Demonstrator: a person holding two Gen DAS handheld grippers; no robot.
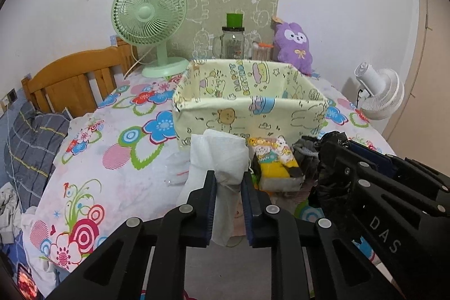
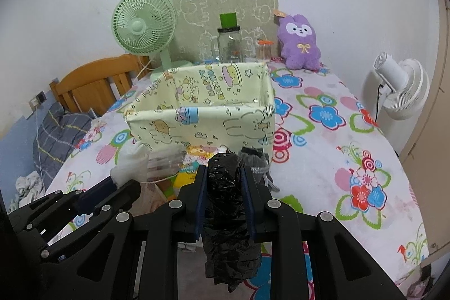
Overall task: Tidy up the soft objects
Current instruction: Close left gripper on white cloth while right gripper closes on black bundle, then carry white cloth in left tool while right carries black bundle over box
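Observation:
My left gripper [image 1: 229, 176] is shut on a rolled white cloth [image 1: 216, 151] that stands up between its pads and hangs below them. My right gripper [image 2: 225, 169] is shut on a crumpled black plastic bag [image 2: 225, 187], which also droops beneath the jaws. Both are held just in front of an open pale-yellow cartoon-print fabric box [image 1: 253, 114] [image 2: 202, 125] on the flowered bedspread. A yellow cartoon-print packet [image 1: 275, 159] [image 2: 194, 159] and a grey sock-like bundle [image 1: 305, 153] [image 2: 257, 159] lie against the box's near wall. The box's inside floor is hidden.
Behind the box stand a green desk fan [image 1: 149, 27], a glass jar with a green lid [image 1: 233, 38], a small container of sticks [image 2: 264, 48] and a purple plush rabbit [image 2: 301, 44]. A white fan [image 2: 399, 86] is at the right, with a wooden headboard [image 1: 73, 80] and a grey plaid pillow [image 1: 31, 142] at the left.

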